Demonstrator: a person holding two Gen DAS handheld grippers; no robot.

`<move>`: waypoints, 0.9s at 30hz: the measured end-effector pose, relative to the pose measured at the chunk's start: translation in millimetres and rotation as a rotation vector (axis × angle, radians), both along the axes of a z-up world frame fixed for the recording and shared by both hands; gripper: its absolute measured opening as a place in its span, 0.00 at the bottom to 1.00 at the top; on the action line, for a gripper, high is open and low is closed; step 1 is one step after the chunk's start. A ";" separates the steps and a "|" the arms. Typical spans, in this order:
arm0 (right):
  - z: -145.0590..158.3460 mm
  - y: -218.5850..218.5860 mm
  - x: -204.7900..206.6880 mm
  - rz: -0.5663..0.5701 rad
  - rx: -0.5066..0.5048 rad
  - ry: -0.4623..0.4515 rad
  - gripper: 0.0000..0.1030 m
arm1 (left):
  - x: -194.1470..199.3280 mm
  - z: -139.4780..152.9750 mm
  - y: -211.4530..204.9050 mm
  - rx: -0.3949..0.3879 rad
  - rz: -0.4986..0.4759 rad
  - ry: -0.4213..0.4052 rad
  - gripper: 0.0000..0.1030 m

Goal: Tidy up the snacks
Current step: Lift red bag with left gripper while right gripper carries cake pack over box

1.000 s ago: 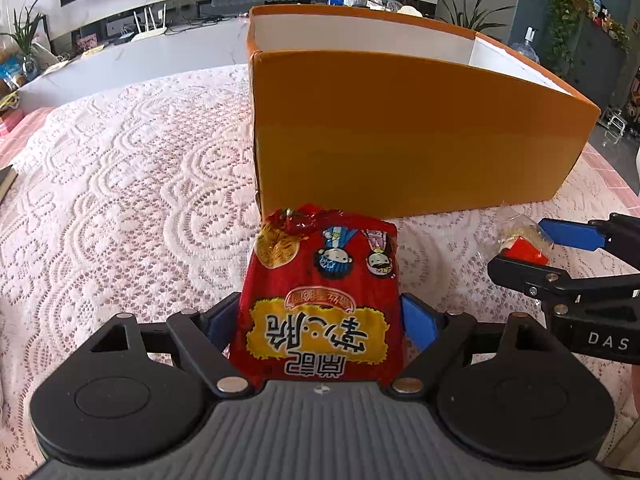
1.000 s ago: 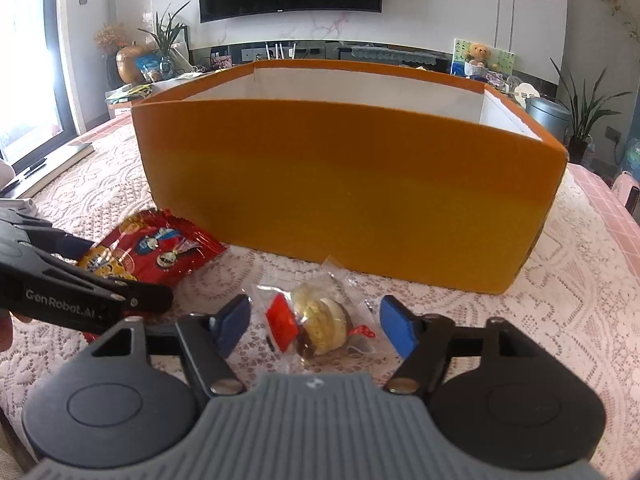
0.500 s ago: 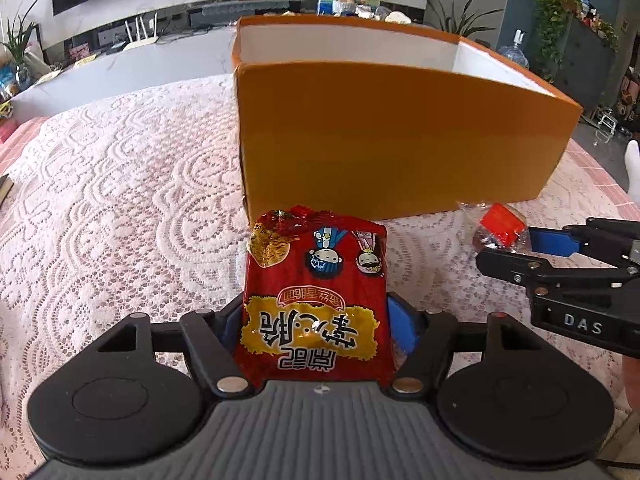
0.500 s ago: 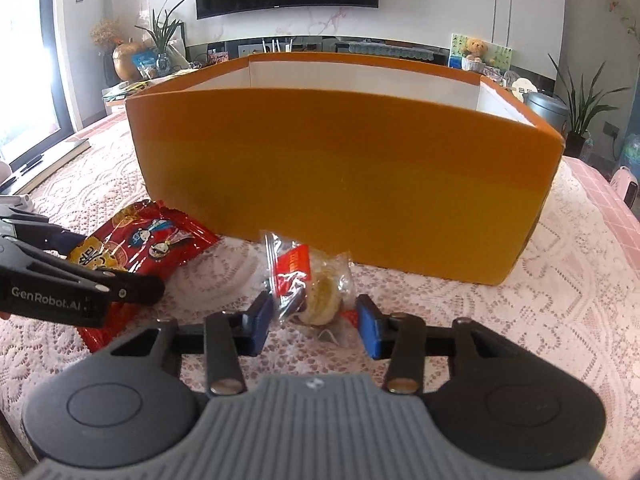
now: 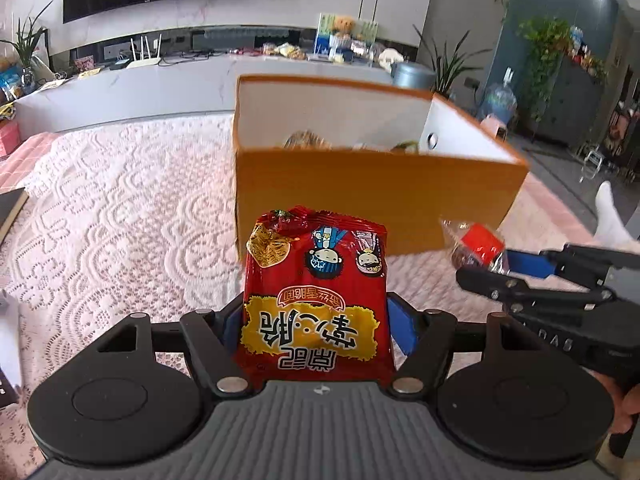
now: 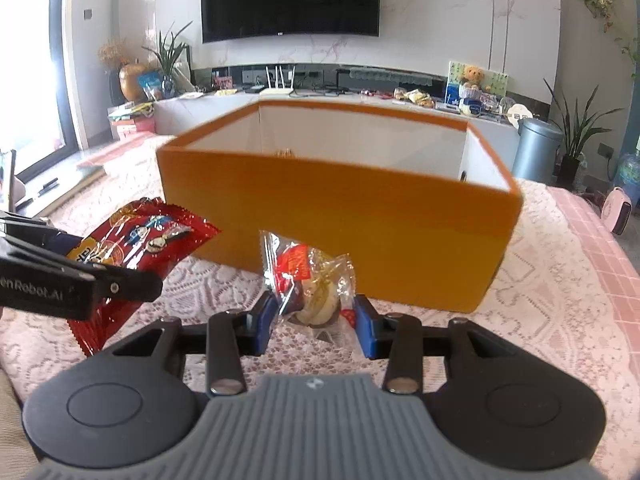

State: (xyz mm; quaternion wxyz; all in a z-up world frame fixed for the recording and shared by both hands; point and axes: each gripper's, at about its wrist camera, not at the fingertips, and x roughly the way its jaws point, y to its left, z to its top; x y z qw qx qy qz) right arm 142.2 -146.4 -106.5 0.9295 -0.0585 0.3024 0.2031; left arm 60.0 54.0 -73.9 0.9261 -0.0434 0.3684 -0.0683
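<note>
A red noodle-snack packet (image 5: 316, 280) stands lifted off the cloth, and my left gripper (image 5: 316, 320) is shut on its lower half. A clear-wrapped round pastry with a red label (image 6: 312, 276) is pinched between the blue pads of my right gripper (image 6: 316, 316), also raised above the table. Both hover just in front of the near wall of the open orange box (image 6: 340, 208), the packet to the left of the pastry. In the left wrist view the right gripper (image 5: 520, 268) with the pastry (image 5: 476, 240) is at the right, before the box (image 5: 376, 192).
A white lace tablecloth (image 5: 120, 208) covers the table, over a pink chequered one (image 6: 600, 248). A few wrapped snacks (image 5: 306, 140) lie inside the box. A dark book (image 5: 10, 212) sits at the left edge. A person's white-socked foot (image 5: 608, 216) shows at the right.
Both grippers closed on their snacks and lifted them off the cloth. The views rose, so the inside of the box now shows over its near wall.
</note>
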 end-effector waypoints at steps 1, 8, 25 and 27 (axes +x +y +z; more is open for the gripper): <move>4.5 -2.4 -2.6 0.000 0.007 0.000 0.39 | -1.9 5.8 -0.9 -0.008 0.006 -0.004 0.78; 39.4 -15.3 -12.5 0.006 0.050 -0.014 0.39 | -2.6 52.6 -6.7 -0.038 0.020 -0.042 0.78; 122.2 -29.8 36.5 0.062 0.037 -0.095 0.39 | 78.7 111.4 -23.7 -0.099 -0.015 -0.030 0.78; 122.9 -28.3 48.7 0.053 0.019 -0.097 0.39 | 91.5 108.4 -26.1 -0.086 -0.003 -0.032 0.78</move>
